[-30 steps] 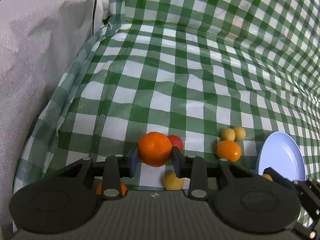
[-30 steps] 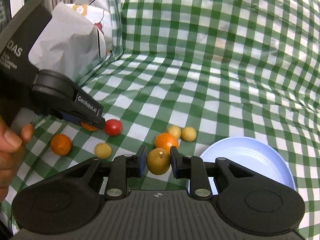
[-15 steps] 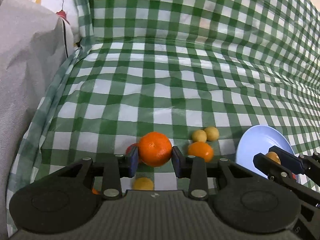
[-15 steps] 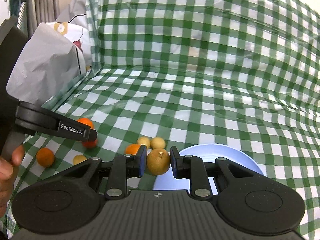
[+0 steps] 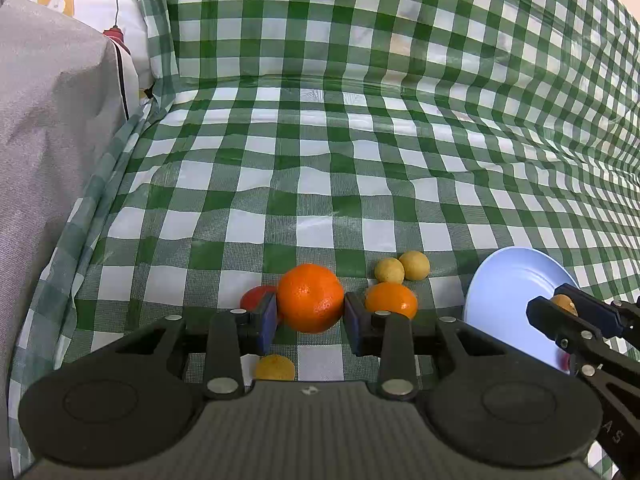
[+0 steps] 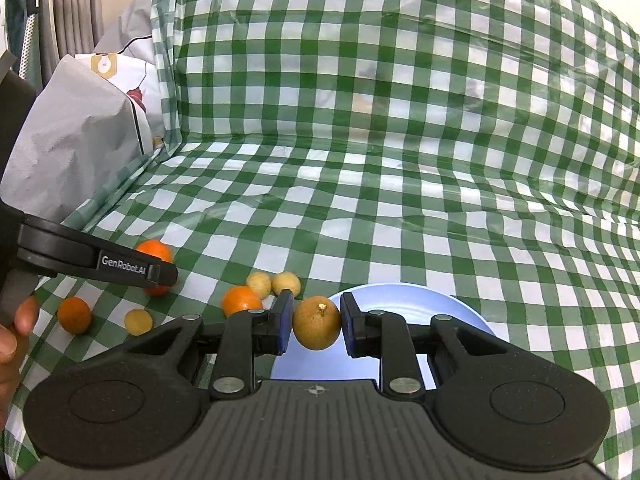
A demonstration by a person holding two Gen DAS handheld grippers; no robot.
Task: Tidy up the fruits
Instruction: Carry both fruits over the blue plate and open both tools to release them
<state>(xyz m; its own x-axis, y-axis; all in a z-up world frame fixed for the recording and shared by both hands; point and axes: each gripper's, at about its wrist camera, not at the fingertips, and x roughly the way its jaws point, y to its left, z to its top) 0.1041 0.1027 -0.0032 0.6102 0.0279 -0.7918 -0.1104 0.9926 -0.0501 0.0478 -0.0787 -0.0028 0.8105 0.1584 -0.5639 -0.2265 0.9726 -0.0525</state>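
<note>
Your left gripper (image 5: 310,316) is squeezing the big round orange fruit (image 5: 311,298) between its two blue pads, held up off the cloth, most likely so you can carry it over to the round light-blue plate (image 5: 508,292), which lies at about 3 o'clock from it. Your right gripper (image 6: 314,326) is clamped on a small brownish-yellow round fruit with a tiny stem on top (image 6: 317,323), and it hangs right over the near rim of that plate (image 6: 452,304), so it looks ready to be set down there. You seem to be gathering the fruit onto the plate, one piece in each hand. More fruit waits on the green-and-white checked plastic cloth (image 5: 320,168): a smaller orange fruit (image 5: 391,300) just at 3 o'clock from the big one, two little pale-yellow round fruits (image 5: 402,267) touching each other at about 1 o'clock, a round red fruit (image 5: 258,298) peeking out at 9 o'clock, and a small yellow fruit (image 5: 275,367) at 6 o'clock, half hidden by the gripper. In the right view another small orange fruit (image 6: 74,314) sits far off at 9 o'clock. A crumpled grey bag (image 6: 76,152) rests at the cloth's left edge. The side of your left gripper reads "GenRobot.AI" (image 6: 124,269) in white letters.
</note>
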